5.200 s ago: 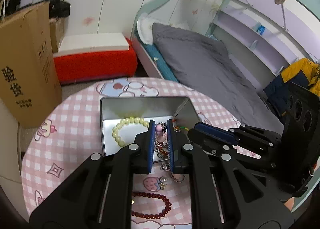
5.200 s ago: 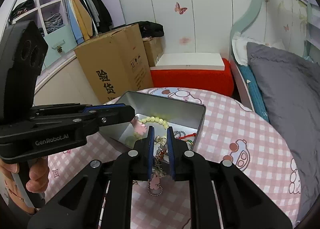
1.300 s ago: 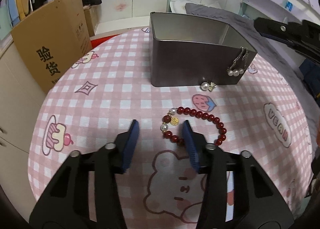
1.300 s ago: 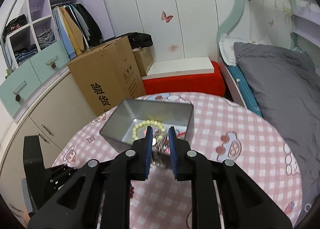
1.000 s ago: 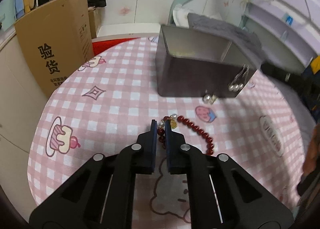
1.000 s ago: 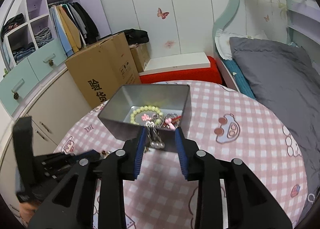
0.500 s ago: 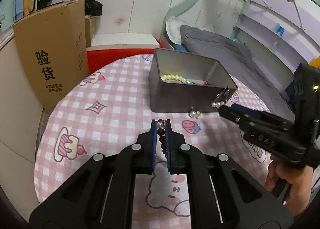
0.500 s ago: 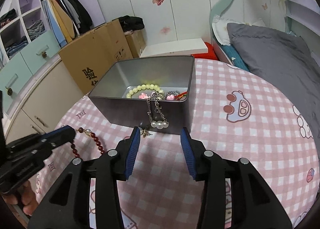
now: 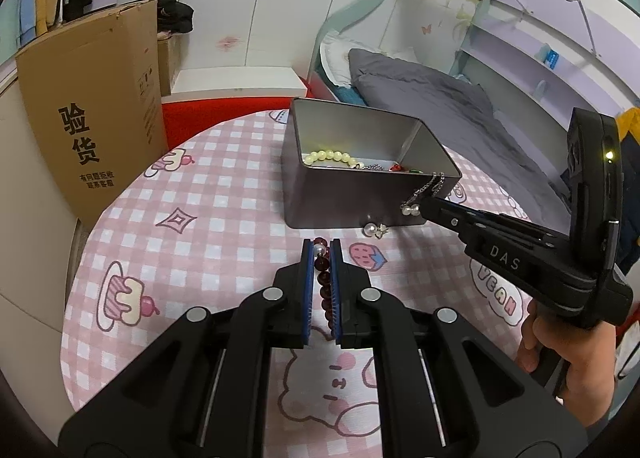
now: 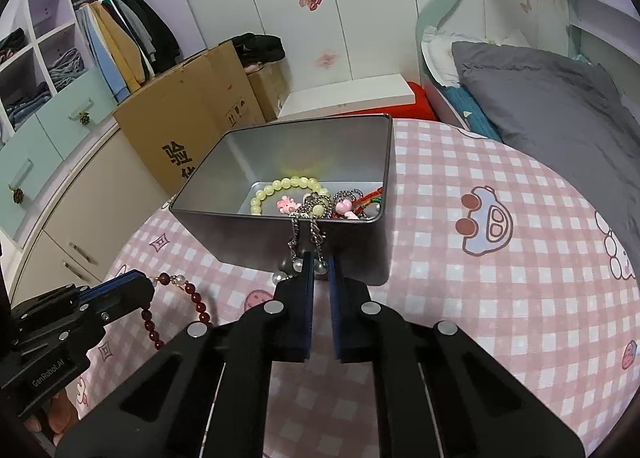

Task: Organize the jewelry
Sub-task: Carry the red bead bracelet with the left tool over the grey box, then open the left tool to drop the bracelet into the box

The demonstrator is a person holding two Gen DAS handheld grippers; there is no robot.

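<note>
A: Where is the jewelry?

B: A grey metal tin point(image 10: 352, 162) stands on the pink checked worktop point(image 10: 500, 298), holding a pale green bead bracelet point(image 10: 280, 188) and tangled chains. A pearl-tipped chain point(image 10: 316, 246) hangs over its near wall.

A: And the tongs?

B: The left tongs point(image 9: 321, 258) are clamped on a dark red bead bracelet point(image 9: 325, 278), which dangles. The right tongs point(image 10: 320, 264) have just closed on the pearl end of that hanging chain.
</note>
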